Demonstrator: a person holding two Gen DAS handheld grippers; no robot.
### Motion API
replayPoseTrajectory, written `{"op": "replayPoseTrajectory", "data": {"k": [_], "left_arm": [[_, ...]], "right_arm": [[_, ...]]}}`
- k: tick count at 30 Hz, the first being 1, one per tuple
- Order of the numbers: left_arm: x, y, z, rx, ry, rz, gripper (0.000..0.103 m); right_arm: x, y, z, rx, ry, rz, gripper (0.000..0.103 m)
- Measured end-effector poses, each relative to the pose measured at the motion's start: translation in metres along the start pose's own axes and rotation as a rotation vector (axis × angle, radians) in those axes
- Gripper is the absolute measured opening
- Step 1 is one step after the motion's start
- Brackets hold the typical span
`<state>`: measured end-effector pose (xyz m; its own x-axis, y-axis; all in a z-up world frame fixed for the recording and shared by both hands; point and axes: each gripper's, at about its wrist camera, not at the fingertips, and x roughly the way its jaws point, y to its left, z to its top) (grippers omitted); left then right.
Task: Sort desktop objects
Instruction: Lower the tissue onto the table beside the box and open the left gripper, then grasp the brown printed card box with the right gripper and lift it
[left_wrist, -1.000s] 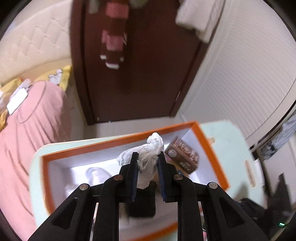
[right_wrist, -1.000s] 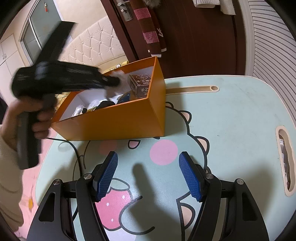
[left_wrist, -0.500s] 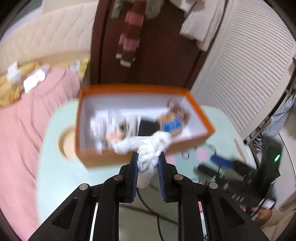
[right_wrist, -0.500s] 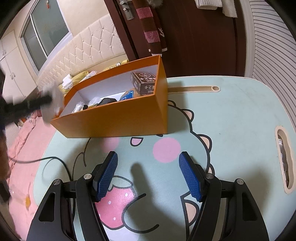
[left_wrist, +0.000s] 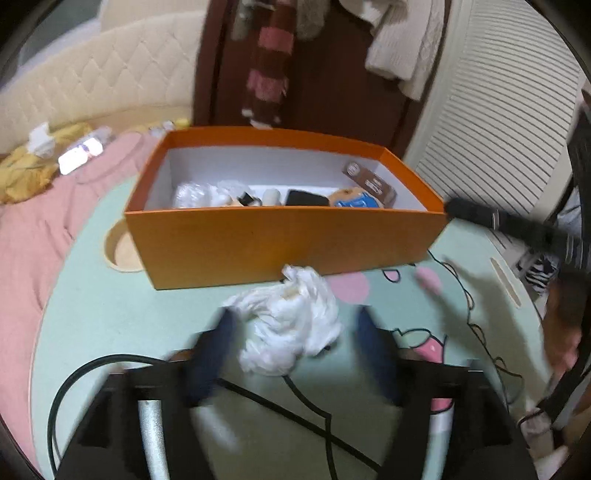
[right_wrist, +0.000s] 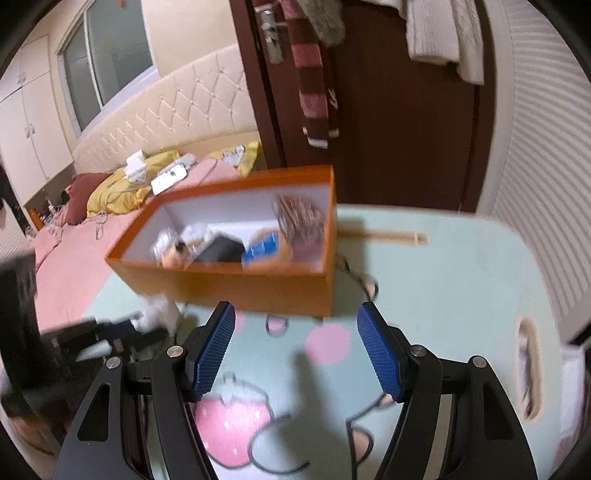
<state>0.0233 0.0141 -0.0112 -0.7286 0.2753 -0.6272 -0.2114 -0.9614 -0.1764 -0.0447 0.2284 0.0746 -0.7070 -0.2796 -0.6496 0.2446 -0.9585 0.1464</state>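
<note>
A crumpled white tissue (left_wrist: 288, 321) lies on the mint-green table (left_wrist: 110, 317) just in front of the orange box (left_wrist: 280, 243). My left gripper (left_wrist: 295, 343) is open, its blurred fingers standing either side of the tissue without gripping it. The box holds a brown packet (left_wrist: 371, 182), a black item (left_wrist: 306, 198), a blue-and-tan packet (left_wrist: 354, 201) and white bits. My right gripper (right_wrist: 297, 347) is open and empty above the table, near the box's (right_wrist: 236, 284) front wall. The left gripper and tissue (right_wrist: 159, 314) show blurred at the left of the right wrist view.
A black cable (left_wrist: 295, 417) runs across the table under my left gripper. A thin wire (left_wrist: 469, 302) trails at the right. A round recess (left_wrist: 118, 251) lies left of the box. A pink bed (left_wrist: 37, 221) is to the left, a dark door (right_wrist: 388, 110) behind.
My left gripper carried the tissue out of the box, down to the table in front of it, and opened, letting the tissue go. My right gripper moved nearer the box.
</note>
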Motion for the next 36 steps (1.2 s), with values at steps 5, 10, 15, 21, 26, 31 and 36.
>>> {"op": "replayPoseTrajectory", "data": {"k": [5, 10, 15, 21, 26, 31, 36], "left_arm": [[-0.009, -0.004, -0.002, 0.048, -0.078, 0.035, 0.084], [-0.009, 0.004, -0.002, 0.011, -0.076, 0.021, 0.084], [-0.007, 0.007, -0.002, -0.014, -0.068, 0.002, 0.084], [-0.009, 0.007, -0.002, -0.016, -0.063, -0.020, 0.084], [-0.009, 0.008, 0.000, -0.027, -0.059, -0.024, 0.084], [-0.008, 0.011, 0.000, -0.049, -0.060, -0.025, 0.084], [-0.007, 0.012, 0.000, -0.062, -0.060, -0.017, 0.084]], "right_arm": [[0.019, 0.019, 0.045, -0.096, 0.043, -0.026, 0.070], [0.067, 0.036, 0.075, -0.190, 0.159, -0.086, 0.061], [0.102, 0.045, 0.086, -0.270, 0.244, -0.141, 0.058], [0.134, 0.048, 0.085, -0.343, 0.371, -0.258, 0.051], [0.143, 0.040, 0.090, -0.309, 0.390, -0.294, 0.025], [0.135, 0.030, 0.093, -0.231, 0.398, -0.207, 0.021], [0.091, 0.030, 0.099, -0.178, 0.294, -0.098, 0.021]]}}
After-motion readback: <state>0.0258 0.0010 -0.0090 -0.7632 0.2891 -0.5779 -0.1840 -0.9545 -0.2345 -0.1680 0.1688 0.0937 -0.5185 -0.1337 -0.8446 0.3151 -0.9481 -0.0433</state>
